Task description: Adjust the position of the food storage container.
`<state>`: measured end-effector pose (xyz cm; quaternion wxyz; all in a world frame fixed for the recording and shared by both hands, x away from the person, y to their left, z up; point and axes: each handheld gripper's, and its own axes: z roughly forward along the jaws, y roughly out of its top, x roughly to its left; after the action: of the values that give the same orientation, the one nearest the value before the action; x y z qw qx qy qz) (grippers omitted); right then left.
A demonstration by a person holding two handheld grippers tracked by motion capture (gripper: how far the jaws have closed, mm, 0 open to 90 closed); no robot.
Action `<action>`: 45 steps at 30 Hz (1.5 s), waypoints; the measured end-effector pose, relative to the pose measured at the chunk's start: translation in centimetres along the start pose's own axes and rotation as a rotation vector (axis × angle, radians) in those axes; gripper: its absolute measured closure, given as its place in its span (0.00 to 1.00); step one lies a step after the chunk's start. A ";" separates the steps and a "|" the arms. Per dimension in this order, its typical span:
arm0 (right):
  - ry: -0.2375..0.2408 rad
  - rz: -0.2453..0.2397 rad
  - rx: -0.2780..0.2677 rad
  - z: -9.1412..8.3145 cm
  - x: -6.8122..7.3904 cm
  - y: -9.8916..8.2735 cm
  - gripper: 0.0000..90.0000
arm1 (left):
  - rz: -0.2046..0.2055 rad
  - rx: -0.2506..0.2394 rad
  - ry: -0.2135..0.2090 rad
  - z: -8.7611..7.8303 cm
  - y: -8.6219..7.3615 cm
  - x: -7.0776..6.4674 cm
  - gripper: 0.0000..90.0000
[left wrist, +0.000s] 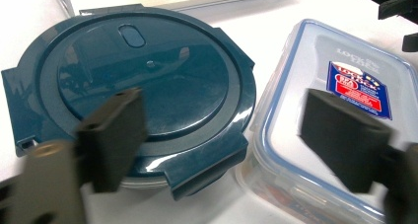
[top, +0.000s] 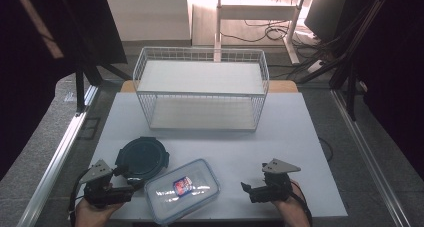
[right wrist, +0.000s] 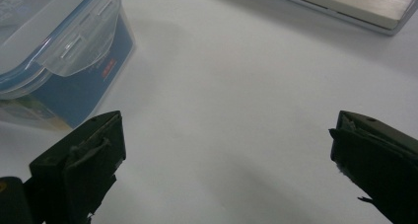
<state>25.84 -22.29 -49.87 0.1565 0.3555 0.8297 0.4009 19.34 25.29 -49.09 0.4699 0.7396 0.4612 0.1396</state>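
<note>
The clear box (top: 182,189) with a blue-rimmed lid lies at the near edge of the desk (top: 280,137), touching the round dark-blue container (top: 142,158) at its left. The left gripper (top: 125,179) hovers over their meeting edges, jaws apart and holding nothing. The right gripper (top: 246,187) rests near the box's right side, jaws wide apart over bare desk.

The clear rectangular container (left wrist: 340,125) carries embossed lettering on its lid and a blue-and-red label (left wrist: 359,90). Neither text is sharp enough to read.
</note>
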 end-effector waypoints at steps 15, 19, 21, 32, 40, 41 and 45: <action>-0.029 -0.053 0.023 0.1 0.3 0.2 0.00 | 0.066 0.095 -0.099 4.4 3.7 -1.4 0.98; -0.029 -0.076 0.044 0.3 0.4 0.1 0.00 | 0.073 0.140 -0.100 6.3 5.0 -1.6 1.00; -0.031 -0.082 0.048 0.3 0.4 0.1 0.00 | 0.084 0.162 -0.093 7.2 5.6 -1.9 1.00; -0.021 -0.089 0.069 0.5 0.4 -0.1 0.00 | 0.128 0.268 -0.038 10.1 6.3 -2.6 1.00; -0.028 -0.103 0.087 0.4 0.5 -0.2 0.00 | 0.149 0.256 -0.014 9.6 5.9 -2.4 1.00; -0.027 -0.100 0.086 0.5 0.4 -0.2 0.00 | 0.148 0.256 -0.007 9.5 5.9 -2.3 1.00; -0.031 -0.097 0.095 0.5 0.4 -0.2 0.00 | 0.133 0.246 0.012 9.0 5.7 -1.4 1.00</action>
<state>25.74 -21.81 -50.36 0.1714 0.3281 0.8615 0.3476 27.48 18.33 -48.76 0.3624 0.8196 0.4279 0.1173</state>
